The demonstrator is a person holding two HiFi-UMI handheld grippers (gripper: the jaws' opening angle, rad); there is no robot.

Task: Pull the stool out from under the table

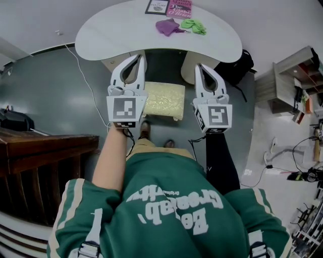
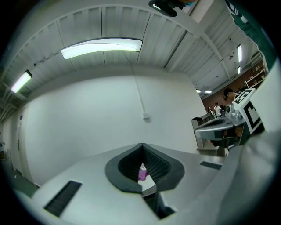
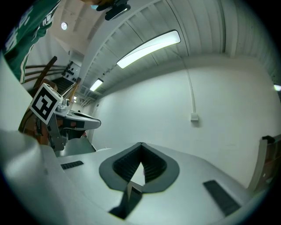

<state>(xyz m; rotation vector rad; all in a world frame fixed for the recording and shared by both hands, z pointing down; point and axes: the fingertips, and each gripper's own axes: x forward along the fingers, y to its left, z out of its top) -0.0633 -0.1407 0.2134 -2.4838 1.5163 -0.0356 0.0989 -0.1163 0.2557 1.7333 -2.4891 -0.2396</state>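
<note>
Head view: my left claw [image 1: 137, 59] and right claw [image 1: 201, 68], both shut and empty, flank the cream fuzzy-cushioned stool [image 1: 164, 100]. It is likely light and soft-topped, so I'd grip its seat edge.

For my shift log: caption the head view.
The left gripper and right gripper, jaws shut empty, flank the cushioned stool before the white table.

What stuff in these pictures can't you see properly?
- Legs of the stool: head view, hidden beneath its own seat.
- The stool's left edge: head view, covered by the left gripper.
- Print on the books: head view, too small and cut off by the top edge.
- Purple speck beyond the shut jaws: left gripper view, too small to name.
- The stool: in neither gripper view; both face the wall.
</note>
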